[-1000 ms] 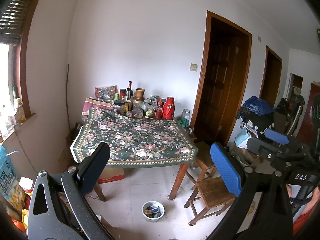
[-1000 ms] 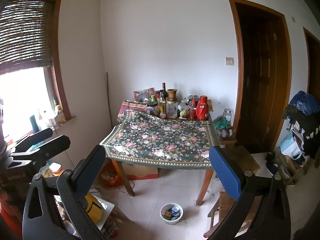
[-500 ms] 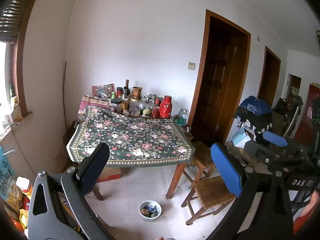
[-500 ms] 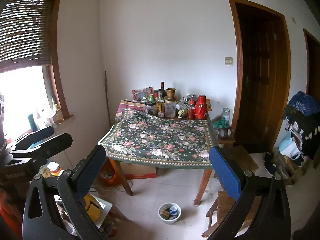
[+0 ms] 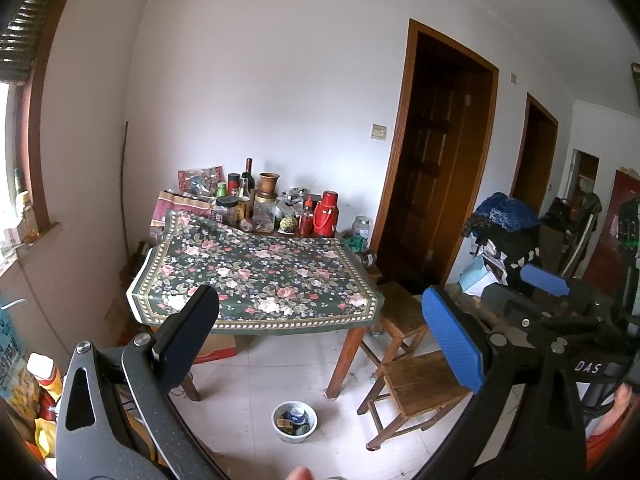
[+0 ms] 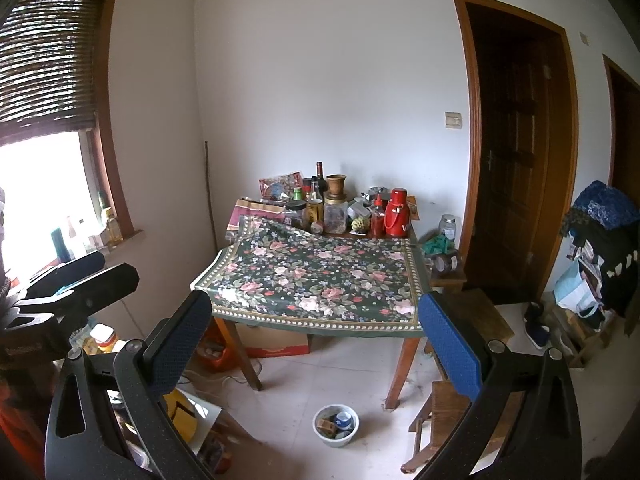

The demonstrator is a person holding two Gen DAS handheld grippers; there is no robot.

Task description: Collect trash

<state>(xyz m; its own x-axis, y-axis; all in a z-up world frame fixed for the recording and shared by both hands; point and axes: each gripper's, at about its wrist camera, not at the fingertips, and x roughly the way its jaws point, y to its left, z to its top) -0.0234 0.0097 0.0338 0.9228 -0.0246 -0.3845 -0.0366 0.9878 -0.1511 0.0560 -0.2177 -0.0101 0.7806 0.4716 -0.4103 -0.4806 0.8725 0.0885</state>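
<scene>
- Left gripper (image 5: 320,344) is hanging in mid-air with its fingers spread wide, gripping nothing.
- Right gripper (image 6: 316,344) is likewise holding its fingers wide apart, empty; it is also showing at the right edge of the left wrist view.
- Both are facing the table (image 6: 320,280), which is wearing a floral cloth; bottles and a red flask (image 6: 397,213) are crowding its far edge.
- Trash is sitting in a white bowl (image 6: 335,426) on the tiled floor, in front of the table, beside a wooden stool (image 5: 420,388).

Glossy floral tablecloth (image 5: 256,276) (wooden legs)
</scene>
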